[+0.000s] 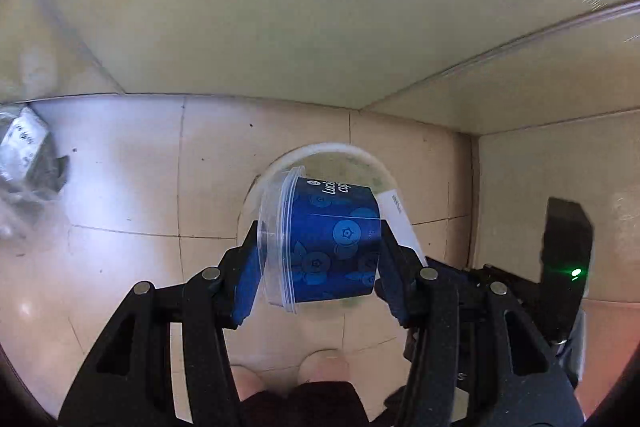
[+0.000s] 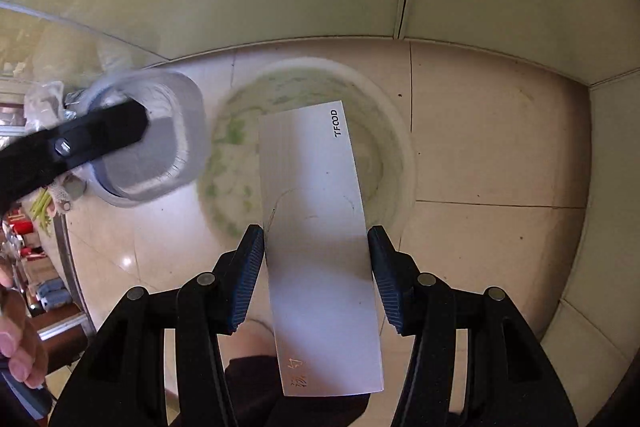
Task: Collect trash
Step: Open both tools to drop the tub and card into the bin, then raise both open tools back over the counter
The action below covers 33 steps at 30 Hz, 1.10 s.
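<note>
Trash is held in both grippers above a round pale plastic basin (image 2: 394, 131) that sits on a floor of beige tiles (image 1: 120, 179) near the foot of a pale wall (image 1: 240, 7). Left gripper (image 1: 318, 263) is closed on a clear plastic cup with a blue printed sleeve (image 1: 332, 243), which lies on its side between the 2 blue-padded fingers (image 1: 246, 287), its open rim toward the left pad and its base toward the right one. Seen from the left wrist, the cup hangs over the basin, whose white rim arcs just beyond it. Right gripper (image 2: 316, 267) holds a flat white paper sleeve printed with "TFOOD" (image 2: 316, 227), standing lengthwise between its pads; the left pad presses on the sleeve's edge, while whether the right pad touches it I cannot tell. The sleeve's far end reaches over the basin, whose inside shows green smears. In the right wrist view the left gripper appears at the left edge as a black arm, with the cup seen from its base as a blurred grey ring beside the basin. A crumpled clear plastic bag (image 1: 24, 163) lies on the tiles at the far left of the left wrist view. Fingers of a person's hand (image 2: 16, 347) show at the lower left edge of the right wrist view.
</note>
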{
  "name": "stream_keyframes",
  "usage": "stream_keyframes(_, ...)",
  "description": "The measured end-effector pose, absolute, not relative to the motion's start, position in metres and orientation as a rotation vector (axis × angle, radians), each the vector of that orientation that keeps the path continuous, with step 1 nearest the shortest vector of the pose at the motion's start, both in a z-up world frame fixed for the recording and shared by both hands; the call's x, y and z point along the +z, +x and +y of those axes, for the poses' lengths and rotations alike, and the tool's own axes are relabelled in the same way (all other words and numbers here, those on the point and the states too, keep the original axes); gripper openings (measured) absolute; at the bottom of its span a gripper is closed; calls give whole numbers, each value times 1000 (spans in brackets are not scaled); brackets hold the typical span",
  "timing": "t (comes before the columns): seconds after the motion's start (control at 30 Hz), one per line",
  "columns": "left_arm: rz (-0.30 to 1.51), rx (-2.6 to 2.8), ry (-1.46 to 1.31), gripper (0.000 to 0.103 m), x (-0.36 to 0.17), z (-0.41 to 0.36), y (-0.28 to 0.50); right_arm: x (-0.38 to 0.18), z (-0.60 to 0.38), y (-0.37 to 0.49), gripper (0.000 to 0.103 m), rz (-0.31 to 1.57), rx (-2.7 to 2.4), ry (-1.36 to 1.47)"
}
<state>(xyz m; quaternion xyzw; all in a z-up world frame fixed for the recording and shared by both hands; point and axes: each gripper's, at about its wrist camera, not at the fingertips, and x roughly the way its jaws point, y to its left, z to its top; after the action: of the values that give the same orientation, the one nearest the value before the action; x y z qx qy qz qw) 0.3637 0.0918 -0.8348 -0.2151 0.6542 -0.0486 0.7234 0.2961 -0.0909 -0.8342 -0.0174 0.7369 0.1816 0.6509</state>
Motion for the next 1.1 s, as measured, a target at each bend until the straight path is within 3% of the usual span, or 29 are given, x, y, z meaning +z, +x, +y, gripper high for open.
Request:
stream_keyframes(0.27,1521,-127,-474,52,-886,78,365,-841,-94,290,51,1646,414,-73)
stream_keyframes(0.37,1536,-118,-451,52,-889,77,363,-839,-106,291,62,1645,423,-44)
stream_keyframes(0.53,1517,-80,-396,52,-866,80,356,-821,-119,296,63,1615,410,-59)
stream_keyframes(0.73,1454,-36,-320,52,-777,87,340,-740,-119,300,63,1563,393,-53)
stream_keyframes(1.1,1325,-29,-305,52,-545,98,314,-502,-113,298,63,1421,408,14)
